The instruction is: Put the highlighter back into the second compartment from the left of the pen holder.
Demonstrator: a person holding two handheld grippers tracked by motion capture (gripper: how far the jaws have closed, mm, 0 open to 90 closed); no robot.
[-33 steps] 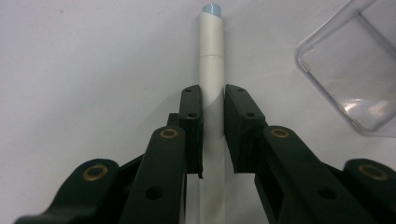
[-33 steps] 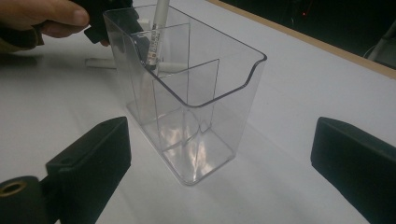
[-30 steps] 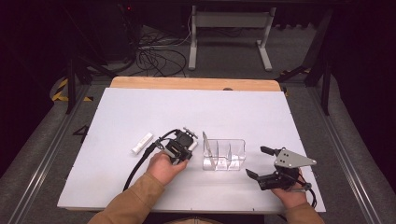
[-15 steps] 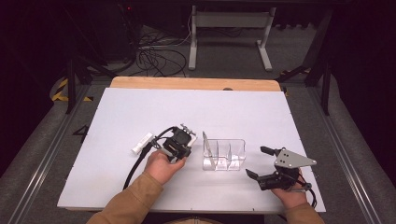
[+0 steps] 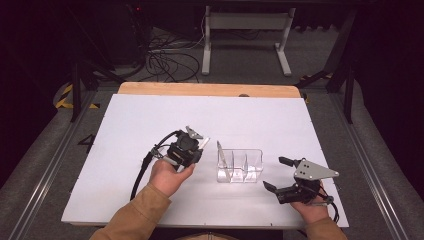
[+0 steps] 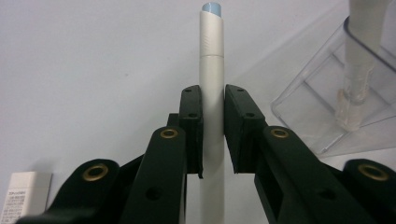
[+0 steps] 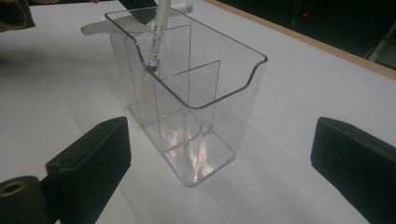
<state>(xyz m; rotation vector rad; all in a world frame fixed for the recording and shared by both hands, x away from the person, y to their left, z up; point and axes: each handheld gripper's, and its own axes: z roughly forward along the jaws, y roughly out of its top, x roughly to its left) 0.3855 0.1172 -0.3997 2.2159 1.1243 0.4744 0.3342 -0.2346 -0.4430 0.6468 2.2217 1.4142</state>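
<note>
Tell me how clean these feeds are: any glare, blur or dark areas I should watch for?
High view: table evenly lit, surroundings dark, picture soft. Left gripper view: the white pen is fairly sharp, the clear organizer beside it blurred. Right gripper view: reflections streak the organizer's walls, and the near black fingers are out of focus.

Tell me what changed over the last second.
The left gripper, shut on the white pen, lifted it off the table and toward the clear organizer. The right gripper stayed open beside the organizer, which kept its place with one pen inside.
</note>
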